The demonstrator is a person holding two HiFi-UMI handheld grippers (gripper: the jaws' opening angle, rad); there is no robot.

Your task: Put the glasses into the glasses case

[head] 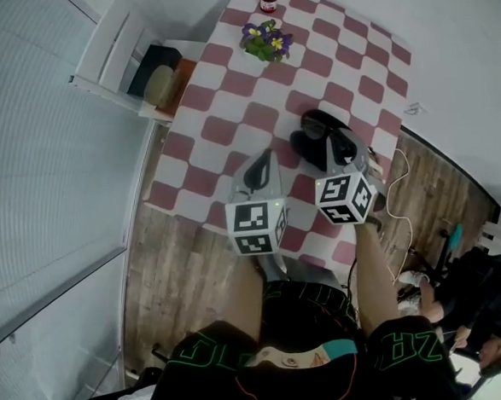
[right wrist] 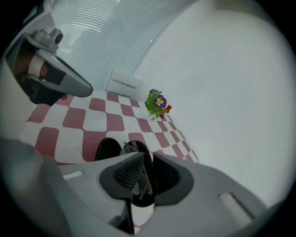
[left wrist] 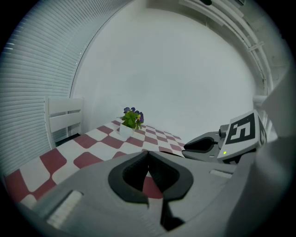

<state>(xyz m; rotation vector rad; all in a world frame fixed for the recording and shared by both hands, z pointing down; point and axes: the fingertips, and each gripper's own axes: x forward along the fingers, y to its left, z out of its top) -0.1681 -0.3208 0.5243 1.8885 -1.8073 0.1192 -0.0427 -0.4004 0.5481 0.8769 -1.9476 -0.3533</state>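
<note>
At 2 o'clock from my closed, empty left gripper [left wrist: 148, 153], my right gripper [right wrist: 147, 156] pinches thin wire-framed glasses [right wrist: 140, 187] by the frame; light and fragile, I judge.

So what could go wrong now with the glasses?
The right tongs pinch only a thin part of the glasses, so they might slip or bend. The black case lies near the edge of the table, and the left tongs are shut on nothing and not steadying it. A bump might shove it off.
</note>
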